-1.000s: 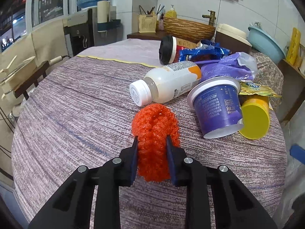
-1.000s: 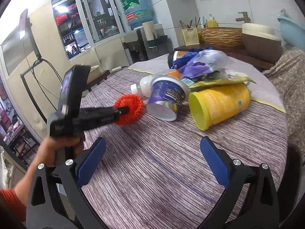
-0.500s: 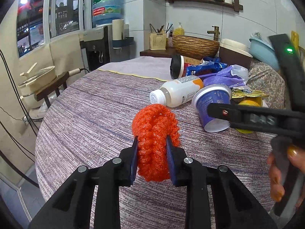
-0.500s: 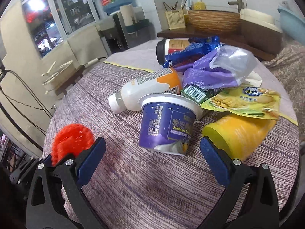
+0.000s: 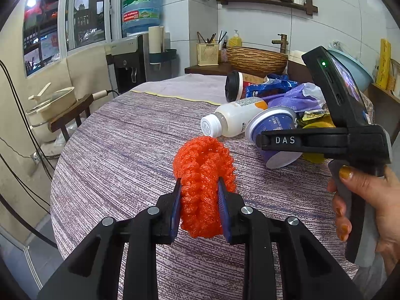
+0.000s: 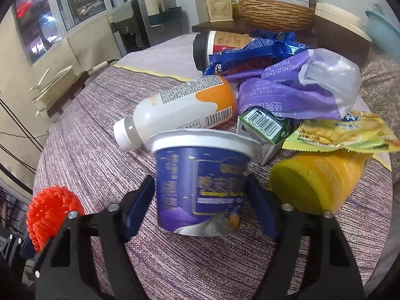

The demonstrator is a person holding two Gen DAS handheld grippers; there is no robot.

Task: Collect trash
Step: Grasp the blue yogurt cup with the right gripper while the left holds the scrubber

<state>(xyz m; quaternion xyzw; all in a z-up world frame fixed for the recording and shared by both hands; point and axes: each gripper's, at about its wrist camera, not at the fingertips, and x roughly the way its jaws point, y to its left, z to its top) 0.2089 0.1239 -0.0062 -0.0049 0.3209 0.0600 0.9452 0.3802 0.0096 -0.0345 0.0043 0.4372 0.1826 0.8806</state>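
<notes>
Here, clamping an orange mesh puff (image 5: 203, 175) between the blue pads of the left gripper (image 5: 200, 195), jaws drawn narrow and pinching the puff at its lower half. Holding it out to the left of the purple yogurt cup (image 6: 200, 150), well apart from that cup, over the striped tablecloth (image 6: 100, 150); showing again at the far left edge of the right wrist view.

Straddling the purple yogurt cup with the right gripper (image 6: 201, 195), one blue pad lying against each side of the cup's wall. Seemingly pressing on it already, though the cup is blurred and the firmness of the grip is hard to judge. Gripping the handle of that tool with the right hand (image 5: 370, 200), fingers curled round it.

Lying tipped on the cloth, the cup, with its wide white rim turned toward the rest of the heap. Touching that rim from behind, a white bottle with an orange label (image 6: 180, 107), on its side, cap pointing left of the cup. Sitting just behind the cup to the right, a small green carton (image 6: 265, 125). Lying just right of the cup, a yellow canister (image 6: 317, 182), with a yellow snack wrapper (image 6: 342, 132) draped over it. Piling up farther behind the cup, a purple tissue bag (image 6: 300, 87), then a blue wrapper (image 6: 250, 52), then a paper coffee cup with a black lid (image 6: 220, 47), on its side.
</notes>
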